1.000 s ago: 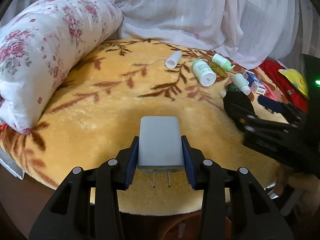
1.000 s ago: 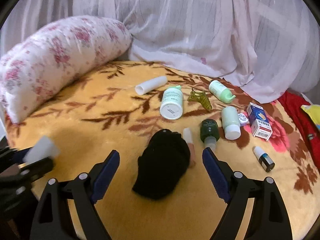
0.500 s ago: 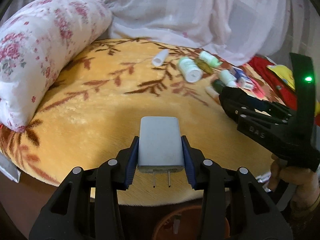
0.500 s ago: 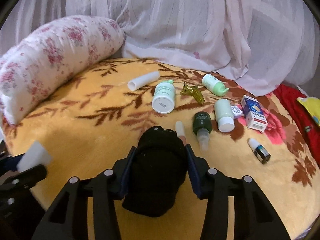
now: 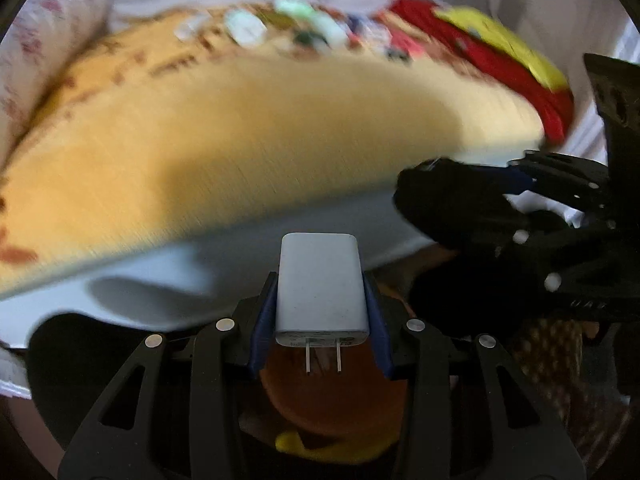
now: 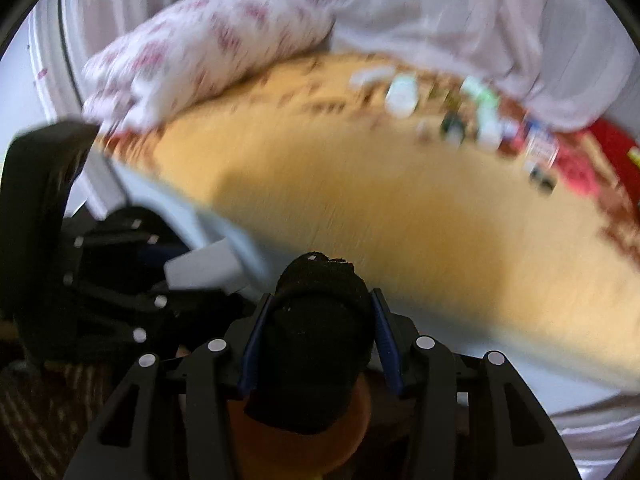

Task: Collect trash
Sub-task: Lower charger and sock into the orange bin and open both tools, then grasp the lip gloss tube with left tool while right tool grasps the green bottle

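Observation:
My left gripper [image 5: 320,312] is shut on a white plug charger [image 5: 321,284], prongs toward the camera, held off the front edge of the bed above an orange container [image 5: 336,404]. My right gripper [image 6: 316,320] is shut on a black sock [image 6: 316,344], also over the orange container [image 6: 296,440]. The right gripper and sock show at the right of the left wrist view [image 5: 460,208]. The left gripper and charger show at the left of the right wrist view [image 6: 204,268]. Both views are blurred by motion.
The yellow blanket [image 5: 248,136] covers the bed, with several bottles [image 6: 404,94] and a small box [image 6: 540,146] at its far side. A floral pillow [image 6: 208,48] lies far left. Red and yellow cloth [image 5: 500,56] lies at the right end. A yellow object [image 5: 320,448] sits below the orange container.
Both grippers have pulled back off the bed and dropped below its front edge, over the orange container. The right gripper closed on the black sock and lifted it away.

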A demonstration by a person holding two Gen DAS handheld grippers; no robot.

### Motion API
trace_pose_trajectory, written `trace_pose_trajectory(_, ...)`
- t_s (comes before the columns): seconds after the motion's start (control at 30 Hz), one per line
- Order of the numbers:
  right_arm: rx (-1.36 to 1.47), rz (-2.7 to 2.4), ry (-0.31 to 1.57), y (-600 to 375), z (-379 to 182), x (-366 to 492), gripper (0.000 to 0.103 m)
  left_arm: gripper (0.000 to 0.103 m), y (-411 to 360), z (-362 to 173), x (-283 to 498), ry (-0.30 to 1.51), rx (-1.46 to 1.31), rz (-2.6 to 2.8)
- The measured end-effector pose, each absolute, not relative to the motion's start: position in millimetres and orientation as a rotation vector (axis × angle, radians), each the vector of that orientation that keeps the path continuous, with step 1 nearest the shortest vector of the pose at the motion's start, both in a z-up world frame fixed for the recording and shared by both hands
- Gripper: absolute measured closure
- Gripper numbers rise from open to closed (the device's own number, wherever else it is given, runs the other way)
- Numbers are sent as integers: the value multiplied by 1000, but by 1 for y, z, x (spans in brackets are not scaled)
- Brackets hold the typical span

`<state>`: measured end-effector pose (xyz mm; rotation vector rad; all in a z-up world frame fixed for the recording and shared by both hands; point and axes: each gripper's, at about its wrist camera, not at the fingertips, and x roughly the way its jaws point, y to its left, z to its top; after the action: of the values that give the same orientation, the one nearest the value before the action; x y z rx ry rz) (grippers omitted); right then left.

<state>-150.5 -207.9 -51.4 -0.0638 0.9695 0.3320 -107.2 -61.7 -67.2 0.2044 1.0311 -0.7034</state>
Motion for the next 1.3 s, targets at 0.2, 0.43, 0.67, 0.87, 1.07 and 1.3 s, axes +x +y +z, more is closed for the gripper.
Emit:
trace_pose_trajectory(0.2,-69,406,1097,-200,-89,-170,55,63,-64,-94,-127,1137,337,-785)
trace_pose_trajectory(0.43,-90,384,1106,-203,-89,-173,25,38,-60,-90,-134,1131,389,-785)
trace_pose_trajectory(0.67,-84,299,985,-219,-63,-164,24,35,-63,-62,-119,1015,327,-758)
trace_pose_trajectory(0.87,-6,173,830,-255,-27,-143,23,35,-89,-14,-76,858,162,-734)
trace_pose_trajectory(1.07,48,54,711,-291,-4,-132,22,35,-140,-1,1,842,69,-632)
trace_pose_trajectory(1.3,70,10,685,-314,-6,-130,20,40,-175,-29,76,898,72,-468)
